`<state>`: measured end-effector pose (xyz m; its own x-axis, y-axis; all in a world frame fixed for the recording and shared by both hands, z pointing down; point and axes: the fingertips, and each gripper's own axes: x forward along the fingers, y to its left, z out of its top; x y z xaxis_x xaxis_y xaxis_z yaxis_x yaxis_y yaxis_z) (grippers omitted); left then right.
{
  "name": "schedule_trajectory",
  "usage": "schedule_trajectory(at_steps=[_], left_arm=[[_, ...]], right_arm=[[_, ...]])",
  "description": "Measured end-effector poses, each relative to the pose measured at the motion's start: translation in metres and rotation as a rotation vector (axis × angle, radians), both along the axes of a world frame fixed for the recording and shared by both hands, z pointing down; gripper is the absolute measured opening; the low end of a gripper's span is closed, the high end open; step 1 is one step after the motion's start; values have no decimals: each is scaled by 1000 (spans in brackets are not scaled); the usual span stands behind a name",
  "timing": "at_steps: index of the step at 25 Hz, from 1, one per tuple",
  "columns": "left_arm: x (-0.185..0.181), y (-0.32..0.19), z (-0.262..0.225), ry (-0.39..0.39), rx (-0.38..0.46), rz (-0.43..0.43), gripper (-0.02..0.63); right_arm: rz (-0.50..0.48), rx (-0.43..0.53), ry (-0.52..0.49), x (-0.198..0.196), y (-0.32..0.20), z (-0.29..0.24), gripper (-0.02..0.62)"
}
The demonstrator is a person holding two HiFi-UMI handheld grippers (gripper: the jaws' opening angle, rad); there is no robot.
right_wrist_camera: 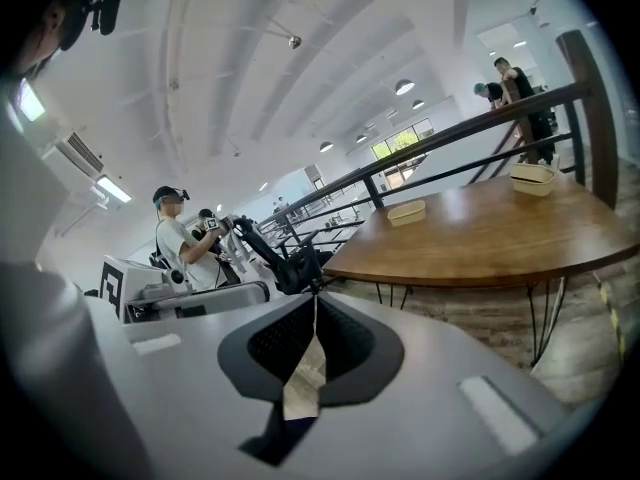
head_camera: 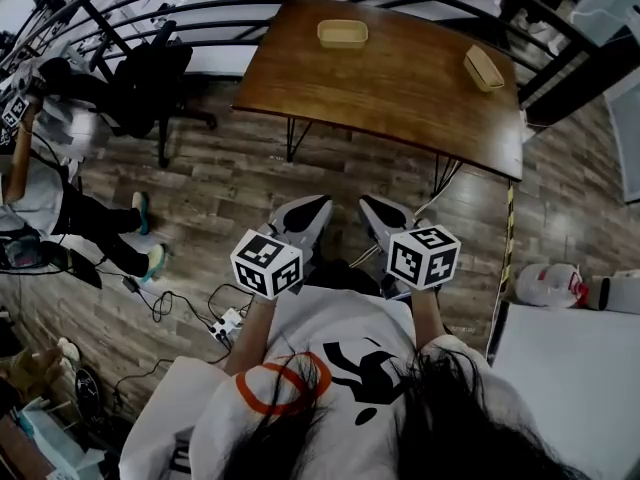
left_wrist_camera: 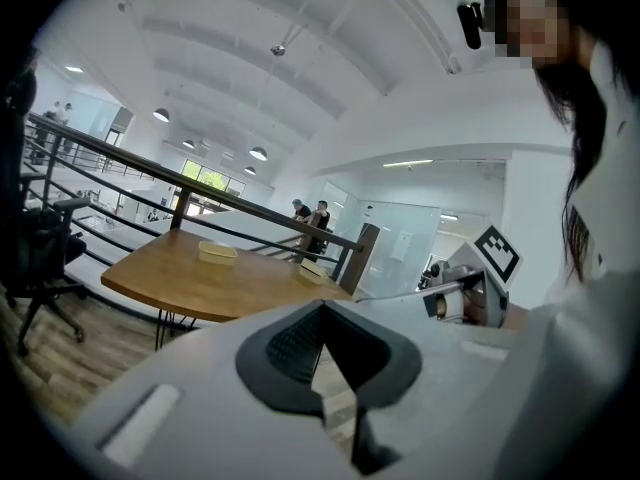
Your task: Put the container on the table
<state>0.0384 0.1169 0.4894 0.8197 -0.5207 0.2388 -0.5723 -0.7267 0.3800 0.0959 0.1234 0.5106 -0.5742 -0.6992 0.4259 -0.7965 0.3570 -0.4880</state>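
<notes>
left gripper point(head_camera: 318, 204): jaws pressed together, nothing pinched | right gripper point(head_camera: 368, 204): jaws pressed together, empty | both side by side, near the person, well apart from the table point(head_camera: 400, 98) | containers: two, both on the table, left container point(head_camera: 342, 33) at far edge, right container point(head_camera: 483, 68) at right end | office chair point(head_camera: 150, 78): one, far left

Our head view looks steeply down past our own shoulders, with the brown wooden desk point(head_camera: 400, 78) well ahead. Both gripper views sit low, looking out along their fingers point(left_wrist_camera: 285, 348), and they share that same desk.
</notes>
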Motion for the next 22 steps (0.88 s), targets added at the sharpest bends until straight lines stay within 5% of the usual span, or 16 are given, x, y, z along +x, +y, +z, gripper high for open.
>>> schedule_trajectory(at_steps=[22], left_arm=[[-2, -20, -2, -9, 10, 5, 0]], right_arm=[[-18, 15, 48, -6, -18, 1, 21]])
